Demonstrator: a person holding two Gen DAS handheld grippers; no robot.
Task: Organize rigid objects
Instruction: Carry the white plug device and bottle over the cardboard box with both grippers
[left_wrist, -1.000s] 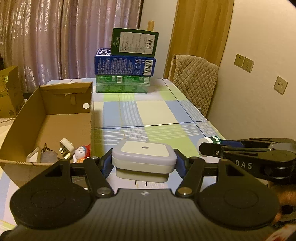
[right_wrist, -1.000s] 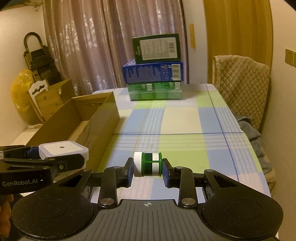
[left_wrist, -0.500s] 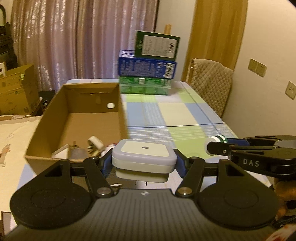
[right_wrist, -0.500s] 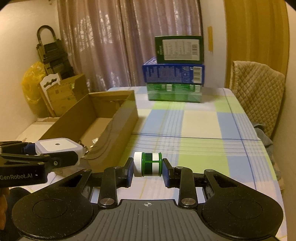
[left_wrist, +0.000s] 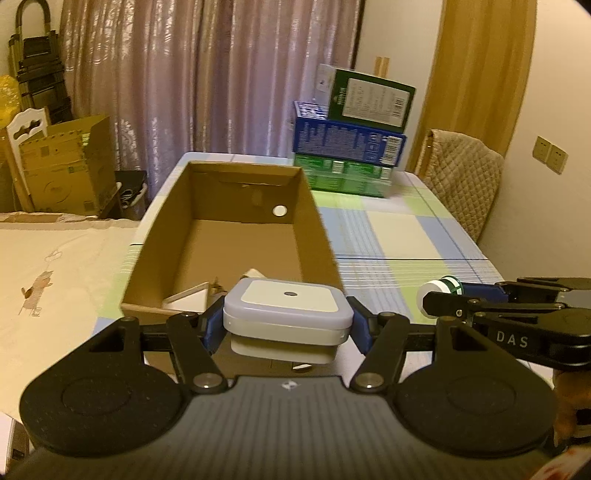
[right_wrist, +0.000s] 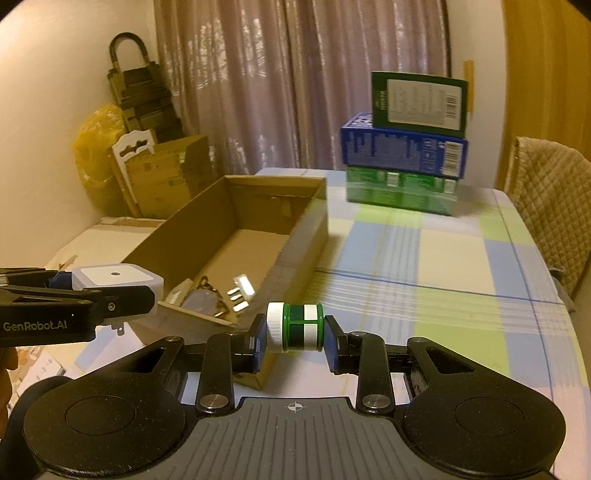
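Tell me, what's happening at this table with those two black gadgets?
A person holds a gripper in each hand and is tidying small items into the cardboard box. The left gripper clamps a white plug-in night light; the right gripper clamps a small green-and-white bottle. Both hang near the box's front end, where a white plug and keys already lie.

White night-light plug (left_wrist: 287, 308), green-and-white jar (right_wrist: 300, 327) with white cap, brown cardboard box (left_wrist: 314, 225), green-blue-cream checked tablecloth (right_wrist: 424, 266)

Box (left_wrist: 155, 254): matt brown cardboard. Night light (left_wrist: 288, 310): smooth white plastic. Desk (right_wrist: 461, 258) cover: checked cloth. Bottle (right_wrist: 295, 326): glossy plastic.
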